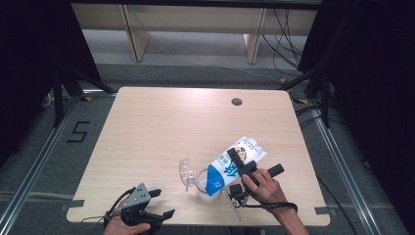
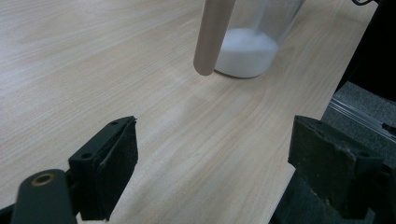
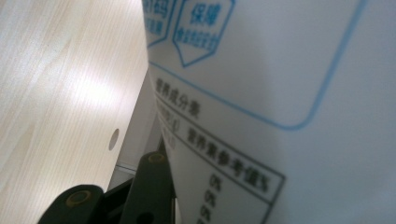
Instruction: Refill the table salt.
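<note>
Your right claw is clamped across the middle of a blue-and-white paper milk carton, its jaws partly closed around the carton's body. You hold the carton tilted, its blue top end pointing down and to the left of the claw, its white base raised up and away on the claw's far side. In the right gripper view the carton's white printed side panel lies tight against the jaw at the lower left, with the light wooden table beyond it.

Just below the carton's lowered end stands a clear plastic cup with white liquid in its bottom. It sits to the left of your right claw and slightly nearer to you; the carton's tip is over the cup's mouth. A clear, curved plastic piece rises from the cup's far-left rim. I cannot tell whether anything is leaving the carton.

Your left claw rests near the table's front edge, well apart from the cup, jaws standing wide with nothing between them. In the left gripper view the cup stands ahead of those open jaws, its white contents plain to see, and a pale beige rod hangs down in front of it, its rounded end just above the tabletop.
</note>
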Demonstrator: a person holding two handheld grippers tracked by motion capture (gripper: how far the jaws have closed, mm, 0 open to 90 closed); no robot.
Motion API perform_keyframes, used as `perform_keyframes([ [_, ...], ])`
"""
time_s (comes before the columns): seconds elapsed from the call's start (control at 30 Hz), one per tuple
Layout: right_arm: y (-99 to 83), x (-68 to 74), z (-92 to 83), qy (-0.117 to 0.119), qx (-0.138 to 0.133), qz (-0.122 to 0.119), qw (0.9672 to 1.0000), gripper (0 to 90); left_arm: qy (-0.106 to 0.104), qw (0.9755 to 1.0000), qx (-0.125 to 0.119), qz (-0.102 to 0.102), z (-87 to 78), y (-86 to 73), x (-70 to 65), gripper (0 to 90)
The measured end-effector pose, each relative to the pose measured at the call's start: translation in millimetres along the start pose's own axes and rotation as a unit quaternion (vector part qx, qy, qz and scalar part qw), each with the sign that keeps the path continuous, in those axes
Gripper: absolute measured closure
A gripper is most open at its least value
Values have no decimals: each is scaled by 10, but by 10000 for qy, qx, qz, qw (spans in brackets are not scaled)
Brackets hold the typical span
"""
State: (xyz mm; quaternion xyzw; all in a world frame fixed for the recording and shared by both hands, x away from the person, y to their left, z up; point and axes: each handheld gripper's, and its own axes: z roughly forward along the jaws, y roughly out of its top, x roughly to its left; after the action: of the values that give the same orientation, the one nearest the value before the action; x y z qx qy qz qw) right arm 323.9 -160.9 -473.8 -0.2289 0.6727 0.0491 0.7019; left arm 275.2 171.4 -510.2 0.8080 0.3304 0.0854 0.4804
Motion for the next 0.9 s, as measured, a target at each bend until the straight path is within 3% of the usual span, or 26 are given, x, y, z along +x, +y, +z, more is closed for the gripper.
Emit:
perform_keyframes([
  [0.17,2,-13,-2,-16,-11,-85,10000,690,-8,10000,29,10,-3,3,2,153],
  [0.33,-2,8,-3,-8,8,74,10000,694,0,10000,1,3,-1,0,0,153],
  [0.53,0,-16,-2,-25,-13,-60,10000,698,5,10000,22,24,-4,2,0,153],
  [0.9,-3,-15,-7,-6,4,2,10000,704,5,10000,-21,-34,2,1,-7,153],
])
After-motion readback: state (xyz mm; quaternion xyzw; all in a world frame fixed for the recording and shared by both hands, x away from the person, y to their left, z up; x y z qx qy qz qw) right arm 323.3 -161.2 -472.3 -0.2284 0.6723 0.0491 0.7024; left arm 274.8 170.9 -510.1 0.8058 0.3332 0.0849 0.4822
